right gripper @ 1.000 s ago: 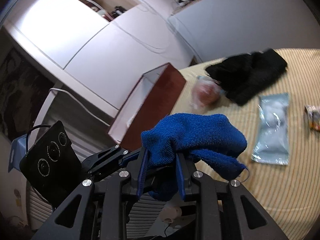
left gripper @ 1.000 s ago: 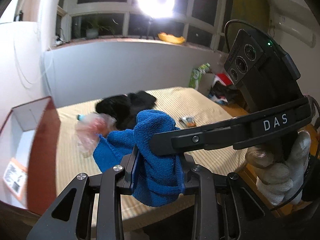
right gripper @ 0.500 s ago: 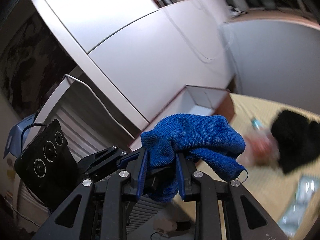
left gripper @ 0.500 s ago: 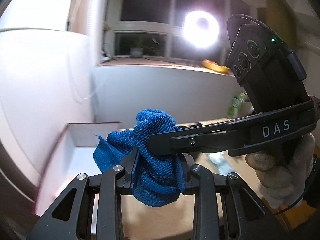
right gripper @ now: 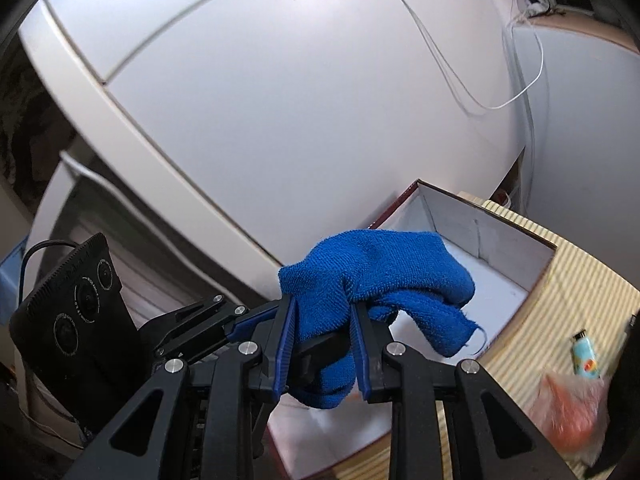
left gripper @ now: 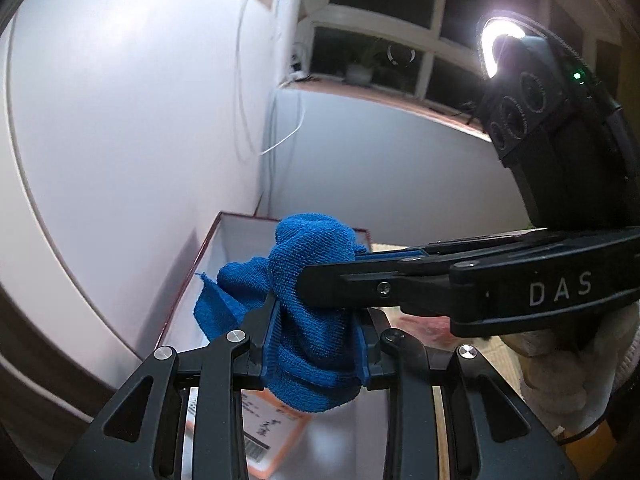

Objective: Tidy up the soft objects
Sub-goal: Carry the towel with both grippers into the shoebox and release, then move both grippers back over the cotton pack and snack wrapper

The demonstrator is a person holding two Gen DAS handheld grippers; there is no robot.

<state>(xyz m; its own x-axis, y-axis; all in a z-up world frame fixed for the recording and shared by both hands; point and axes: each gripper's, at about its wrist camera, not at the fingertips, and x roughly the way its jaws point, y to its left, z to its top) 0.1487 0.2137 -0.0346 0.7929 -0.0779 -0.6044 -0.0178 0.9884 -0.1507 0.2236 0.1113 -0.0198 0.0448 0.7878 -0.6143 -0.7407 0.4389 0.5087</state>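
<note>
A bunched blue cloth (left gripper: 308,304) is pinched by both grippers at once. My left gripper (left gripper: 314,344) is shut on its lower part. My right gripper (right gripper: 322,344) is shut on it too, and its finger crosses the left wrist view from the right (left gripper: 360,284). The cloth (right gripper: 376,276) hangs above an open box (right gripper: 500,248) with dark red outer walls and a white inside. The box also shows under the cloth in the left wrist view (left gripper: 240,228). An orange label (left gripper: 268,436) lies on the box floor.
White cabinet panels (right gripper: 280,100) stand just behind the box. A striped mat (right gripper: 584,304) lies to the right of it, with a small blue lighter (right gripper: 585,354) and a pinkish plastic bag (right gripper: 572,412). A bright lamp (left gripper: 500,44) shines by the window.
Both grippers have carried the cloth leftward from over the mat to above the open box. The black garment and silver packet have left view. The grip on the cloth is unchanged.
</note>
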